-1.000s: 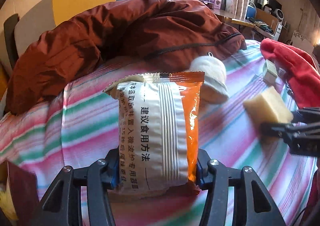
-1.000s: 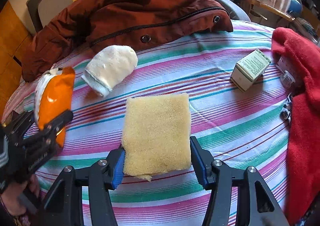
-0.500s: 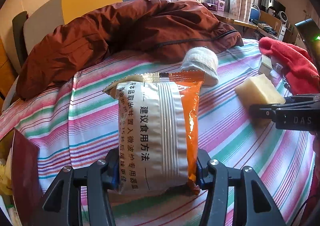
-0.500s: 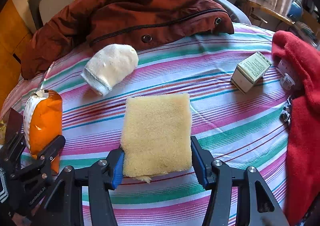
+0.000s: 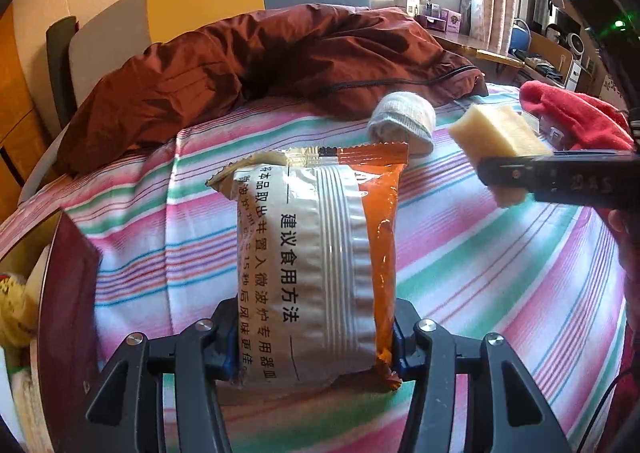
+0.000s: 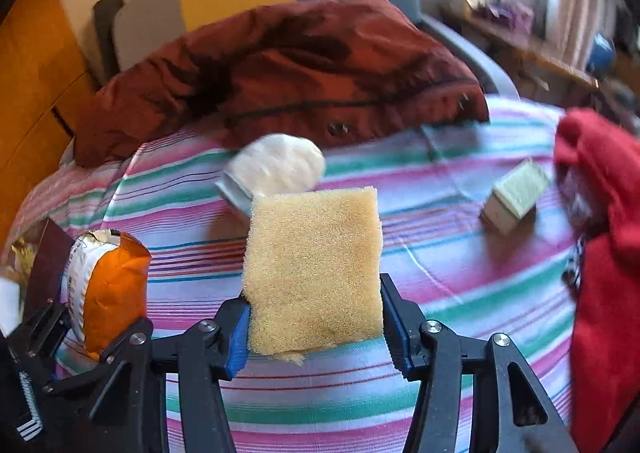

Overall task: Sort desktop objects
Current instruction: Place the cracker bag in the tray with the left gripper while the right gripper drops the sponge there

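My left gripper (image 5: 312, 337) is shut on an orange and silver snack packet (image 5: 316, 253) and holds it upright above the striped cloth (image 5: 480, 253). The packet also shows at the left of the right wrist view (image 6: 108, 289). My right gripper (image 6: 314, 325) is shut on a yellow sponge (image 6: 314, 269), lifted above the cloth (image 6: 440, 253). The sponge also shows in the left wrist view (image 5: 496, 133). A white sock (image 6: 276, 169) and a small green and white box (image 6: 514, 199) lie on the cloth.
A rust-brown jacket (image 5: 260, 69) lies across the far side. A red garment (image 6: 604, 253) covers the right edge. A dark red box (image 5: 68, 293) with yellow and white things in it stands at the left edge of the cloth.
Both grippers have pulled back and to the left with their loads, towards the dark red box. The sponge has been lifted higher, and the right view is now blurred by motion.
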Available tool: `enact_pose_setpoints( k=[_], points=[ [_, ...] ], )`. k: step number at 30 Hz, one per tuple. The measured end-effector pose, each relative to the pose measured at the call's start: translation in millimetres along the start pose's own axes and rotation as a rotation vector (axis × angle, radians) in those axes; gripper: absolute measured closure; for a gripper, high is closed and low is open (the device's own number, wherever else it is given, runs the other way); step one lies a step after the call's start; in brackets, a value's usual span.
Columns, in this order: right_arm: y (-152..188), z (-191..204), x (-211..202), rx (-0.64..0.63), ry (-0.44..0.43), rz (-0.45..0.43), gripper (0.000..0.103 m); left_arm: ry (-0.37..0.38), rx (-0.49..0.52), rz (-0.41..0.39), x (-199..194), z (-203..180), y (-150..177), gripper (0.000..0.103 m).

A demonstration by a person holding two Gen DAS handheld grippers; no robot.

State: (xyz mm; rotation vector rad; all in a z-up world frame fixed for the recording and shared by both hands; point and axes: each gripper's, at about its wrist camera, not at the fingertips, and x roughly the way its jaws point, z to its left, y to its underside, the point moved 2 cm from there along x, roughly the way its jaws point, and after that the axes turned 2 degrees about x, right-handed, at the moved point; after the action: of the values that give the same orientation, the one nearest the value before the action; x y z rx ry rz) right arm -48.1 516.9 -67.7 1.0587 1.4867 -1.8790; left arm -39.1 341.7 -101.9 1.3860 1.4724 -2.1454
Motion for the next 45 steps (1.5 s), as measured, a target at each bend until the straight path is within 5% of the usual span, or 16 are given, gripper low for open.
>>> enact_pose_setpoints(
  k=[11, 17, 21, 30, 45],
  points=[
    [22, 19, -16, -0.259, 0.071, -0.144, 0.047, 0.082, 0.019, -0.004, -44, 1, 30, 0.05],
    [27, 57, -28, -0.347, 0.072, -0.058, 0.047, 0.202, -0.009, -0.07, -107, 8, 61, 0.05],
    [32, 82, -49, -0.299, -0.014, -0.048, 0.047, 0.234, -0.035, -0.105, -140, 25, 78, 0.05],
    [73, 170, -98, -0.283, -0.201, -0.089, 0.047, 0.132, -0.092, -0.181, -189, 101, 104, 0.05],
    [103, 303, -88, -0.319, -0.293, -0.008, 0.047, -0.011, -0.289, -0.086, -192, 209, 159, 0.05]
  ],
)
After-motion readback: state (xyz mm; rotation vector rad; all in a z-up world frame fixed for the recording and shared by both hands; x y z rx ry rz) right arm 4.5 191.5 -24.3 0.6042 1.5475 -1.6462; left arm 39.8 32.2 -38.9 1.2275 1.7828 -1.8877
